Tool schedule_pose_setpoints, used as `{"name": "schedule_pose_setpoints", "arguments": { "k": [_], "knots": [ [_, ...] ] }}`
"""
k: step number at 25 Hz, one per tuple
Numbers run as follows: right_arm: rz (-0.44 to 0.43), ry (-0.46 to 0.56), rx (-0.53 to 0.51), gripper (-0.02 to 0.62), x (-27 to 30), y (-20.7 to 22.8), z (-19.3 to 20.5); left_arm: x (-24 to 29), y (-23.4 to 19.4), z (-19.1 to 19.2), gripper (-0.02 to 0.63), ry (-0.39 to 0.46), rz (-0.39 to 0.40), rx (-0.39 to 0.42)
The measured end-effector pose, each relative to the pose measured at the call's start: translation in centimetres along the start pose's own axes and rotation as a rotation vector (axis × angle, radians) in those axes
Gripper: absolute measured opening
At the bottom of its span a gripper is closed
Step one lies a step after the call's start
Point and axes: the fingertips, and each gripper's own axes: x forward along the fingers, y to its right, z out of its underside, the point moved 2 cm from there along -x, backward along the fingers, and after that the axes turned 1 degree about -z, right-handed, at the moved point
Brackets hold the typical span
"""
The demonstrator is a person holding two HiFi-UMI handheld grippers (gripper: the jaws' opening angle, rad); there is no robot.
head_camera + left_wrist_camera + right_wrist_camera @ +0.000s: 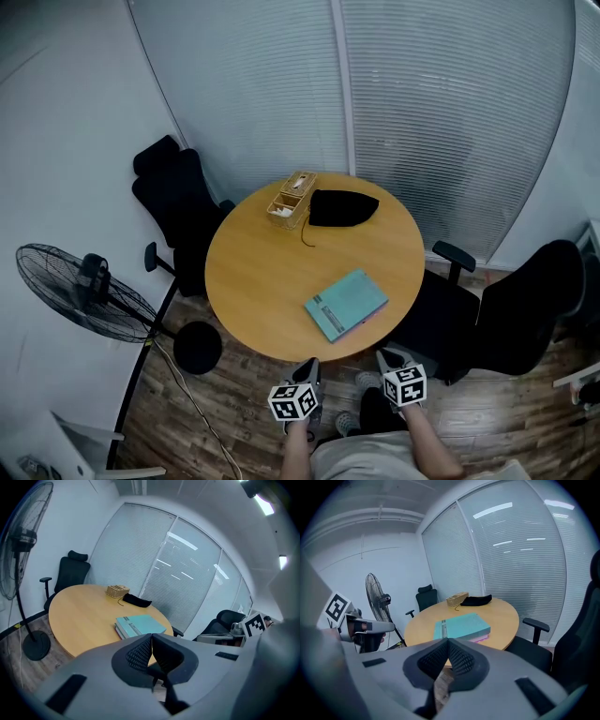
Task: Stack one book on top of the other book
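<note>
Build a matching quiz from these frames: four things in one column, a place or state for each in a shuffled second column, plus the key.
Column 1
1. teal hardcover book
2. woven wicker basket
3. black pedestal fan
4. left claw

Column 2
A. shut, nothing in it
B. on the floor, left of the round wooden table in the head view
C. on the table's far side, beside the black fabric pouch
D. lying on a second book with a pink edge

Pairs: 1-D, 2-C, 3-B, 4-A

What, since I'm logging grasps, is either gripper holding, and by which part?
Nothing: the left gripper and right gripper are both shut and empty, short of the books.
</note>
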Motion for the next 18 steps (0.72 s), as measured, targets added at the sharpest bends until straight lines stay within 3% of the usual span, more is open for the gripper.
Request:
{"name": "schedule_pose_setpoints", "arguments": {
  "k": [18],
  "knots": [
    [0.002,0.009,0.005,0.021,-0.3,0.6,-0.7,0.6,1.4,-0.6,0.029,-0.020,-0.002,0.137]
  ]
}}
